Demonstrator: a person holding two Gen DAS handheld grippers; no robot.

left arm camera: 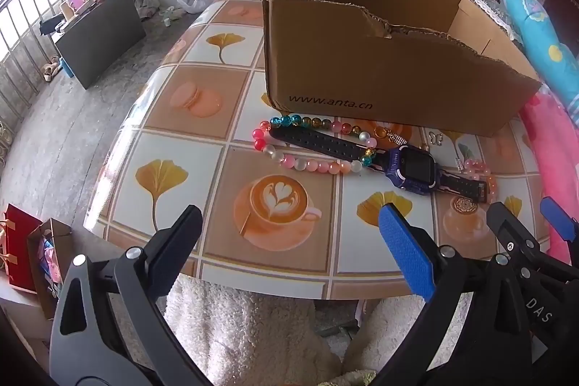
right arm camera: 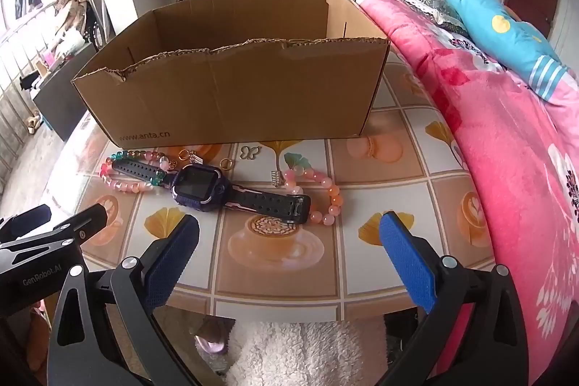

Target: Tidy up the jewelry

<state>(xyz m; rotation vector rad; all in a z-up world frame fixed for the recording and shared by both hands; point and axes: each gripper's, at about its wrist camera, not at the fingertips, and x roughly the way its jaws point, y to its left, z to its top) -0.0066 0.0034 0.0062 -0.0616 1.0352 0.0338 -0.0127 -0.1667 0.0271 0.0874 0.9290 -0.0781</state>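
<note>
Left wrist view. Open brown cardboard box (left arm camera: 380, 60), torn rim, at your twelve o'clock; the part of its inside that shows is bare. Multicoloured glass-bead bracelet (left arm camera: 311, 147) at twelve, just before the box, looped around one strap of the purple plastic smartwatch (left arm camera: 412, 169) at one. Pink-orange bead bracelet (left arm camera: 481, 172) at two, under the other strap. Nothing appears stowed yet; all items seem left to move. Your left gripper (left arm camera: 289, 241): spread wide, empty, touching nothing.

Right wrist view. Small gold butterfly charm (right arm camera: 250, 152) at twelve, loose on the patterned tablecloth (right arm camera: 380, 169). Your right gripper (right arm camera: 289, 248): fully released, empty, short of the watch.
</note>
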